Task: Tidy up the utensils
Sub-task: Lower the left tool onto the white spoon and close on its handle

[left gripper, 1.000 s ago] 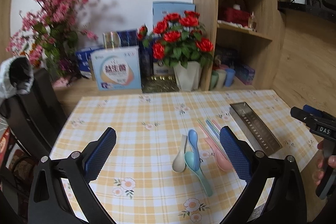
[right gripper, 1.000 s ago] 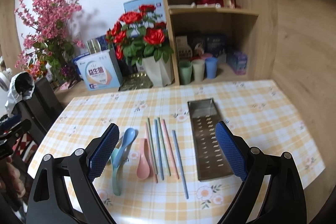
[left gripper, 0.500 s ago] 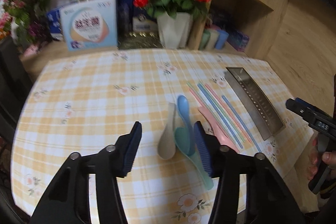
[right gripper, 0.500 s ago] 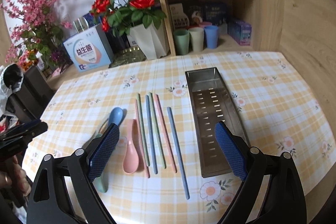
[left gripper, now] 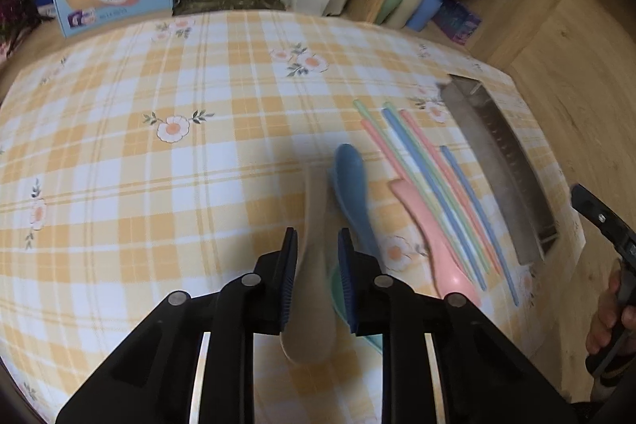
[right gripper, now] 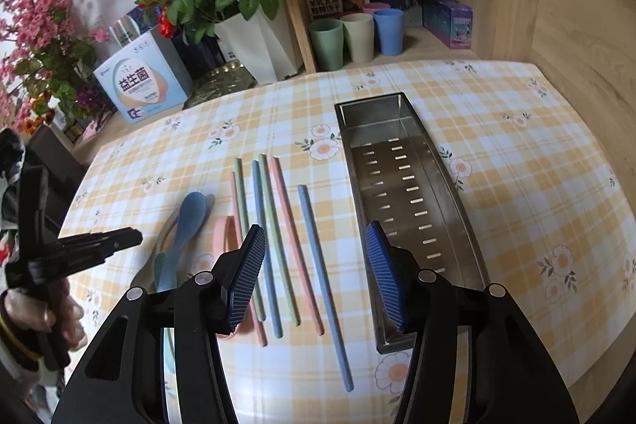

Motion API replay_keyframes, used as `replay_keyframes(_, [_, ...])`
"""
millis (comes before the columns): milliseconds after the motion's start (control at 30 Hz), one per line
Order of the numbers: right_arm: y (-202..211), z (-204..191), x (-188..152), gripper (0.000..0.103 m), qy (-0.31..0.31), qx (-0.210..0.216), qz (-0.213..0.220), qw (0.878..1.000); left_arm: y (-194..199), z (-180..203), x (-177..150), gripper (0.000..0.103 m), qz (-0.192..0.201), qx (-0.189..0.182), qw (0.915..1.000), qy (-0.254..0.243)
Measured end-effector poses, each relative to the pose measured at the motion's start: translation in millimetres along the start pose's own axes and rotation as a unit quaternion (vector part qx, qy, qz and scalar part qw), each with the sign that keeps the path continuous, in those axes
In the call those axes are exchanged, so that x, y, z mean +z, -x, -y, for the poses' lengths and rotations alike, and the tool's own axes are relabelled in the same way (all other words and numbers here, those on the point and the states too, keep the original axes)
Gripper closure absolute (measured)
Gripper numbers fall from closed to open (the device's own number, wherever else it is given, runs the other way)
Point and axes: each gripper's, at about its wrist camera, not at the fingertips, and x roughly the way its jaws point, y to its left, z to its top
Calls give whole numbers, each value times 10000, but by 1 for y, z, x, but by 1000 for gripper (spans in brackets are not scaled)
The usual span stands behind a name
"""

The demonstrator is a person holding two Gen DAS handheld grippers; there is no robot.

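Spoons and several coloured chopsticks [right gripper: 278,233] lie on the checked tablecloth left of a steel utensil tray [right gripper: 401,193]. My left gripper [left gripper: 317,277] has its jaws nearly shut around the handle of the beige spoon [left gripper: 312,308], which lies on the cloth. A blue spoon [left gripper: 351,185], a green spoon [left gripper: 338,289] and a pink spoon [left gripper: 433,245] lie just to its right. My right gripper [right gripper: 316,273] is open and empty, low over the lone blue chopstick [right gripper: 324,281], between the other chopsticks and the tray.
A white vase of red roses [right gripper: 258,42], a blue-and-white box [right gripper: 143,82] and pink blossoms stand behind the table. Cups [right gripper: 357,34] and boxes sit on a wooden shelf at the back right. The table's front edge is near both grippers.
My left gripper dropped to the spoons and its jaws closed in around the beige spoon. My right gripper moved forward and lower over the chopsticks, its jaws narrower than before.
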Motion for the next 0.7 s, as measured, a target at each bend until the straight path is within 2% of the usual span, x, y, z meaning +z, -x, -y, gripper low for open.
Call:
replay_keyframes(100, [-5, 4, 2, 52, -61, 2, -64, 10000, -13, -2, 5, 83, -152, -123, 9998, 26])
replay_keyframes(467, [-13, -2, 12, 52, -11, 96, -164, 9998, -43, -8, 12, 83, -524, -65, 9985, 173])
replay_keyframes(600, [-14, -4, 11, 52, 10, 127, -231, 9997, -43, -8, 10, 83, -476, -68, 9986, 202])
replay_keyframes(700, [-17, -7, 10, 56, 88, 157, -321, 9993, -39, -8, 6, 89, -395, 8, 9990, 216])
